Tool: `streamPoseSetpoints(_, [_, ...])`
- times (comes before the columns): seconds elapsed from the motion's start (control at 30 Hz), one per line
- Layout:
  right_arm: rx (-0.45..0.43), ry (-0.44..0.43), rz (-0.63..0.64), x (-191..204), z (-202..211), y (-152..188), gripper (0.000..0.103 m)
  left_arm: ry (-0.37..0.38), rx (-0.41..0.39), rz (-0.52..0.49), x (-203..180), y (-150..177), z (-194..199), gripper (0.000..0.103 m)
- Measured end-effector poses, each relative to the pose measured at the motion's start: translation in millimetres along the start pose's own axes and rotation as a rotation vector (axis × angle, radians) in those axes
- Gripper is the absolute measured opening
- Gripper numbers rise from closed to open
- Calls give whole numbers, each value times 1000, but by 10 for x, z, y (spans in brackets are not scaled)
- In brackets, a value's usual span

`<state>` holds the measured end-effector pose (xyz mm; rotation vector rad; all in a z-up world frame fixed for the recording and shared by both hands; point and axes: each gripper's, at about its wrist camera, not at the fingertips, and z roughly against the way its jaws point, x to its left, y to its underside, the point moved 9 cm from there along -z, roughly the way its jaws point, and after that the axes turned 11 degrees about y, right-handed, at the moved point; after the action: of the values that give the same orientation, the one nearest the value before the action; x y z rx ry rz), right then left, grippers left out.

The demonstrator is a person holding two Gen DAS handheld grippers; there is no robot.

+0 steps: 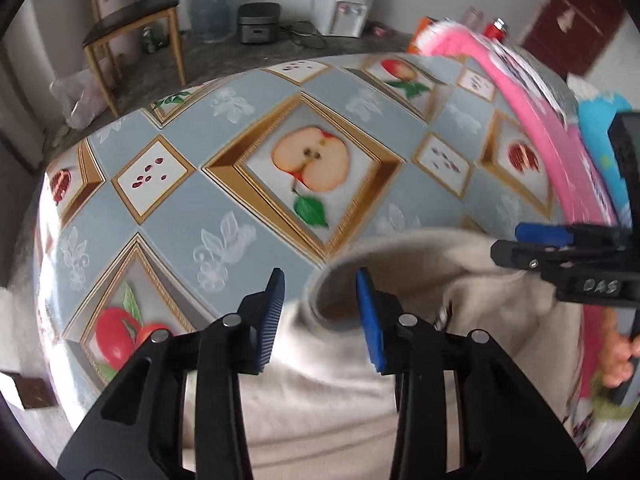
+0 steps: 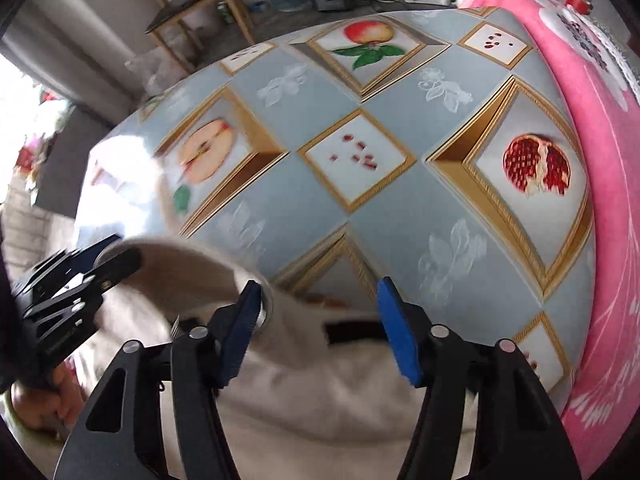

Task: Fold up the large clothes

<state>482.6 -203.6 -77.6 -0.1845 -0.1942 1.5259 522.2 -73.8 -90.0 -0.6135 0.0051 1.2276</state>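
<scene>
A cream garment point(image 1: 320, 400) point(image 2: 320, 400) lies bunched at the near edge of the table, its rolled edge lifted toward both grippers. In the left wrist view my left gripper point(image 1: 322, 316) stands over that edge; the fabric sits between the blue pads point(image 1: 370, 332) but they do not press on it. My right gripper point(image 2: 320, 328) is open too, with the garment's rim by its left pad point(image 2: 240, 328) and a gap to the other. Each gripper shows in the other's view: the right gripper point(image 1: 528, 246) at the right, the left gripper point(image 2: 108, 258) at the left.
The table wears a grey-blue cloth with framed fruit pictures point(image 1: 240, 240) point(image 2: 360, 220). A pink blanket point(image 1: 520, 100) point(image 2: 600, 160) lies along its right side. Beyond the far edge stand a wooden chair point(image 1: 128, 20), a rice cooker point(image 1: 258, 22) and a water dispenser point(image 1: 348, 12).
</scene>
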Motion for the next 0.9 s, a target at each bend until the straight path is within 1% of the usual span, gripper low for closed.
streamPoseSetpoints(0.07, [0, -1, 31, 34, 50, 107, 53, -29, 5, -54, -65, 60, 22, 34])
streamPoseSetpoints(0.13, [-1, 5, 63, 75, 70, 193, 50, -37, 17, -76, -95, 121, 21, 35])
streamPoseSetpoints(0.17, [-4, 9, 73, 80, 73, 232, 46, -38, 23, -77, -95, 145, 23, 35])
streamPoseSetpoints(0.2, [-7, 3, 79, 93, 82, 266, 37, -40, 26, -78, -93, 173, 24, 35])
streamPoseSetpoints(0.23, [-12, -12, 81, 113, 101, 300, 32, -38, 25, -85, -104, 209, 40, 34])
streamPoseSetpoints(0.27, [-28, -39, 87, 147, 138, 324, 19, -35, 18, -105, -133, 250, 74, 27])
streamPoseSetpoints(0.3, [-39, -48, 96, 151, 177, 328, 13, -36, 16, -127, -163, 281, 105, 18])
streamPoseSetpoints(0.37, [-88, -28, 138, 180, 308, 421, 10, -47, -2, -199, -240, 381, 224, 10])
streamPoseSetpoints(0.47, [-128, -51, 186, 248, 471, 593, 8, -39, -34, -289, -367, 539, 435, 10])
streamPoseSetpoints(0.57, [-152, -18, 230, 238, 499, 831, 8, -40, -43, -358, -461, 701, 545, 10])
streamPoseSetpoints(0.67, [-117, 11, 249, 198, 289, 1045, 8, -45, -11, -410, -510, 915, 490, 10])
streamPoseSetpoints(0.73, [-118, 14, 261, 178, 249, 1118, 9, -60, 25, -429, -490, 1042, 373, 10])
streamPoseSetpoints(0.83, [-155, -19, 247, 161, 454, 1092, 14, -56, 41, -426, -468, 1138, 301, 10])
streamPoseSetpoints(0.9, [-226, -72, 255, 200, 737, 1017, 22, -59, 35, -432, -459, 1153, 313, 10])
